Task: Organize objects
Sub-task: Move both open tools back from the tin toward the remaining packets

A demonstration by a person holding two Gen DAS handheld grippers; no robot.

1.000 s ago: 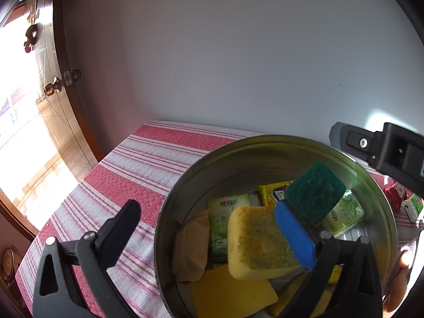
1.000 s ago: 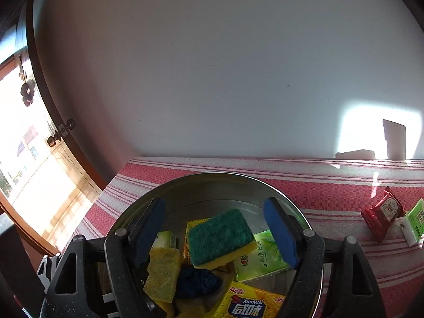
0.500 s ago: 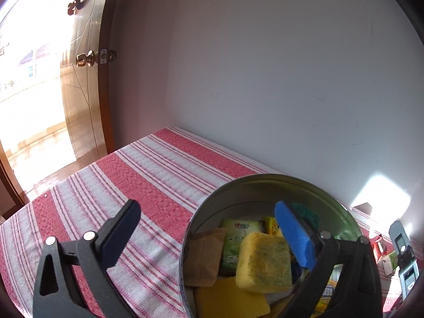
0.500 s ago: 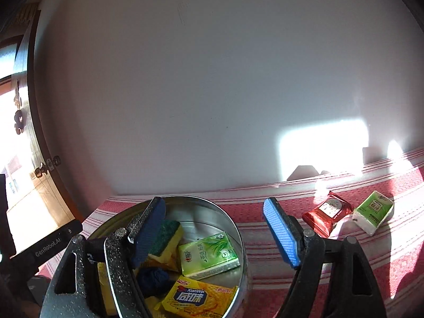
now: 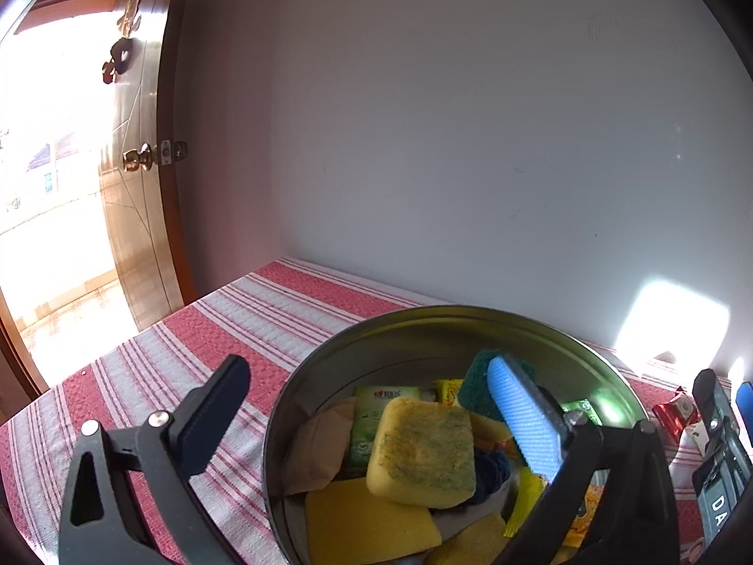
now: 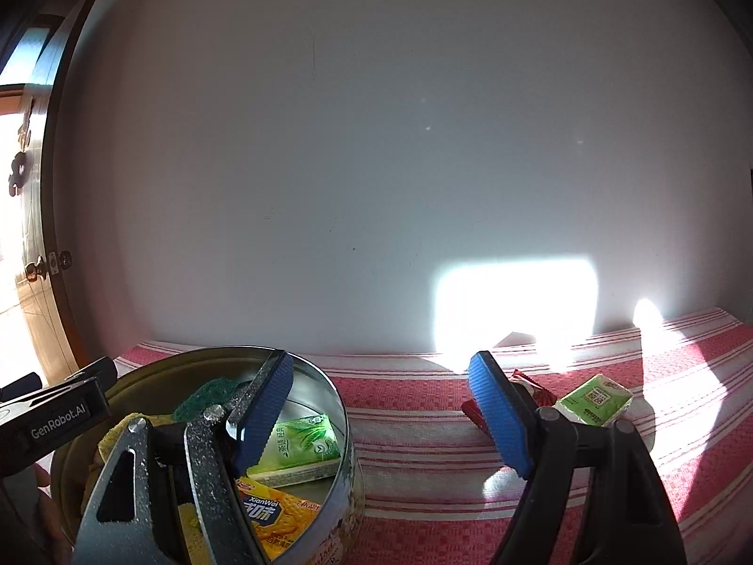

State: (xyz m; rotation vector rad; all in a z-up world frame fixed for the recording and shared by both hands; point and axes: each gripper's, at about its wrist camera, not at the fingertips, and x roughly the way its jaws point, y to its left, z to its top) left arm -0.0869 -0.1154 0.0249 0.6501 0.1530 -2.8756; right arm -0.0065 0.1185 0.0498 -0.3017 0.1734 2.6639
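A round metal tin stands on the red-striped cloth and holds sponges, tissue packs and snack packets. A yellow sponge lies on top, with a green scourer sponge behind it. My left gripper is open over the tin's near-left rim and holds nothing. My right gripper is open and empty, its left finger over the tin, its right finger over the cloth. A red packet and a green tissue pack lie on the cloth to the right.
A white wall runs close behind the table. A wooden door with a brass knob stands open at the left, past the table edge. Striped cloth lies between the tin and the loose packets. The red packet also shows in the left wrist view.
The green scourer sponge left the right gripper and now lies in the tin. The right gripper swung right toward the loose packets. The left gripper pulled back and up from the tin.
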